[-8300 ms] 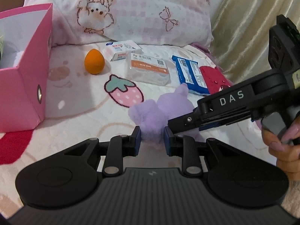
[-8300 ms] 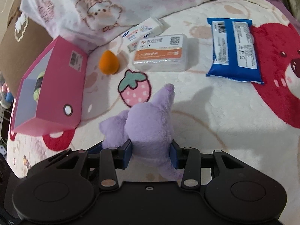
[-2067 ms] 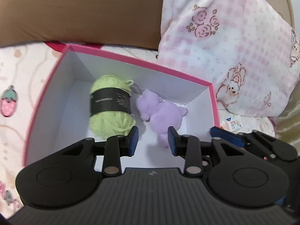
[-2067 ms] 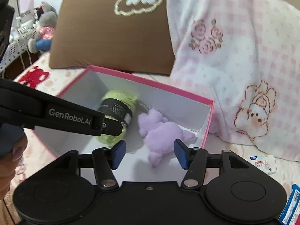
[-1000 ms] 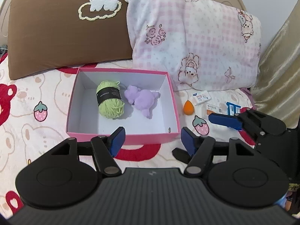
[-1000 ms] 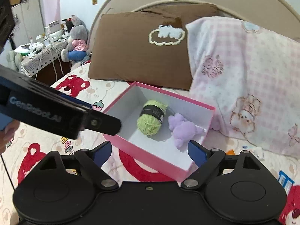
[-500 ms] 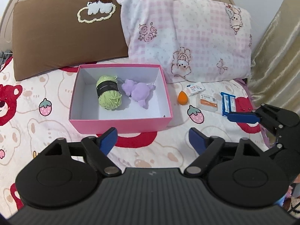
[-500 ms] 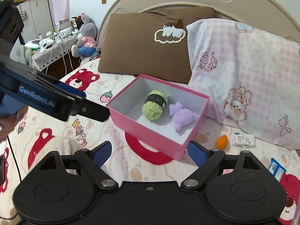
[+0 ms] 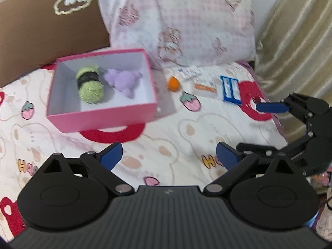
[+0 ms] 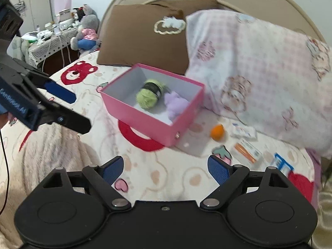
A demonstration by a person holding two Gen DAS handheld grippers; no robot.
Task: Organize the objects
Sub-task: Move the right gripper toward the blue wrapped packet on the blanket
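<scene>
Your left gripper [image 9: 168, 155]: jaws opening, already wide, nothing between them, only bedspread [image 9: 176, 128] below. Your right gripper [image 10: 165, 169]: jaws spread wide, empty, also over bare bedspread.

Pink box [image 9: 103, 115] sits past both grippers, well apart from them, lid off. Inside: green yarn ball [image 9: 90, 87] and purple plush toy [image 9: 124, 81], side by side, touching or nearly so; blur makes it hard to call. In the right wrist view the box's near wall hides the lower part of the plush.

Loose on the bedspread, right of the box, in front of the pink pillow [image 9: 186, 20]: orange egg-shaped sponge [image 9: 173, 83], small white packet [image 9: 187, 72], white pack with orange stripe [image 9: 205, 85], blue packet [image 9: 231, 92]. Labels unreadable. In the right wrist view the blue packet is partly hidden behind the right gripper's arm.

Both views are motion-blurred. Your hands are cut off at the frame edges.

Room: open bedspread between grippers and box. Brown pillow [image 9: 47, 27] and pink pillow close off the far side just behind the box; curtain [image 9: 296, 41] bounds the right edge of the bed.
</scene>
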